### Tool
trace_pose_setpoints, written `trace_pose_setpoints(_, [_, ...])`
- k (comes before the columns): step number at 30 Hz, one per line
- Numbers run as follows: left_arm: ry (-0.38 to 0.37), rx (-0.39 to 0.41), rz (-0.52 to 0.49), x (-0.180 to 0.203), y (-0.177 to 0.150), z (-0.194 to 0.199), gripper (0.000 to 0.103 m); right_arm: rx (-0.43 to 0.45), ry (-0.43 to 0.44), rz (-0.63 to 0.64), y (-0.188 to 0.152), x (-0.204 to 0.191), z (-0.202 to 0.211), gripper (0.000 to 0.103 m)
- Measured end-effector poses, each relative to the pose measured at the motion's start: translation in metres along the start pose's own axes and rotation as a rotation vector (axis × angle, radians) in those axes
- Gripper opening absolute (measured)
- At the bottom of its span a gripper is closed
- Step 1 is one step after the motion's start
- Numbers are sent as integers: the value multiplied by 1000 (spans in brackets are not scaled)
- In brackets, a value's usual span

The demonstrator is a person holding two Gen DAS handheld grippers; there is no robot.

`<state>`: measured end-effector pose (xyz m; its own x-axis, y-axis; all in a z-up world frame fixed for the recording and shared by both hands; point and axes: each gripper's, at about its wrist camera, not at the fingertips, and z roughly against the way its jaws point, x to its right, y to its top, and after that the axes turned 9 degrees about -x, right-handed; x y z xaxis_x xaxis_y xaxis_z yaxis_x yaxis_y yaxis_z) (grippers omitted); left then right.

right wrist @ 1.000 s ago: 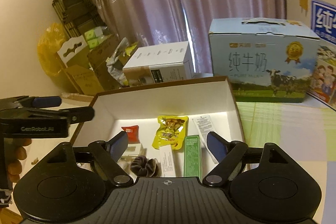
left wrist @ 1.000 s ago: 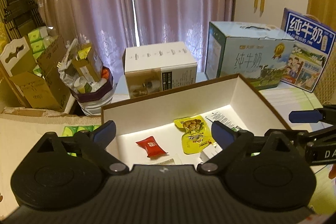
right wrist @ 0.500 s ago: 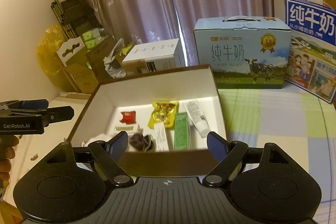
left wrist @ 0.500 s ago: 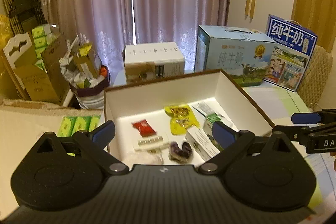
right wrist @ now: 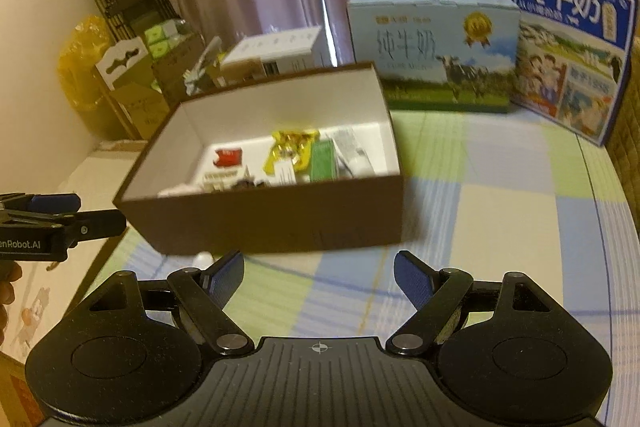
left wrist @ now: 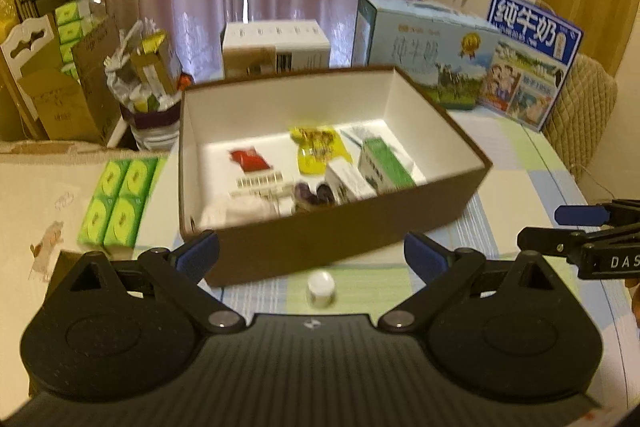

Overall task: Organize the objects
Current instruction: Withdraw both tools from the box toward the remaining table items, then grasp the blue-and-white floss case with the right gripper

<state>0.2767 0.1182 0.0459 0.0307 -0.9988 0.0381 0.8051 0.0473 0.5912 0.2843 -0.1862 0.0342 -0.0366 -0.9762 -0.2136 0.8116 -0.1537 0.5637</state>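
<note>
Reaching for the small white bottle (left wrist: 320, 288) at 6 o'clock of the box (left wrist: 332, 227), left tongs (left wrist: 312, 255) wide open, empty, should straddle it squarely; right tongs (right wrist: 319, 277) likewise gape empty.

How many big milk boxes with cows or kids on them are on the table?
2. The light blue milk carton with the cow stands behind the brown box. The dark blue milk carton with the kids stands to its right.
</note>
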Motion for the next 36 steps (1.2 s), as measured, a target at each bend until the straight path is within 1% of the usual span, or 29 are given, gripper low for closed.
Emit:
trace_pose_setpoints(4, [9, -34, -11, 6, -15, -4, 97, -31, -12, -17, -16, 5, 1, 79])
trace_pose_setpoints(10, [-2, -70, -15, 14, -32, -5, 97, -68, -29, -20, -36, 8, 2, 79])
trace_pose_setpoints(19, [-11, -131, -35, 26, -57, -13, 97, -126, -74, 3, -63, 9, 0, 79])
trace_pose_setpoints(27, [-32, -179, -40, 33, -74, -22, 97, -175, -84, 5, -85, 13, -6, 79])
trace_pose_setpoints(36, [-32, -210, -35, 36, -87, -28, 97, -210, -129, 4, -104, 20, -14, 79])
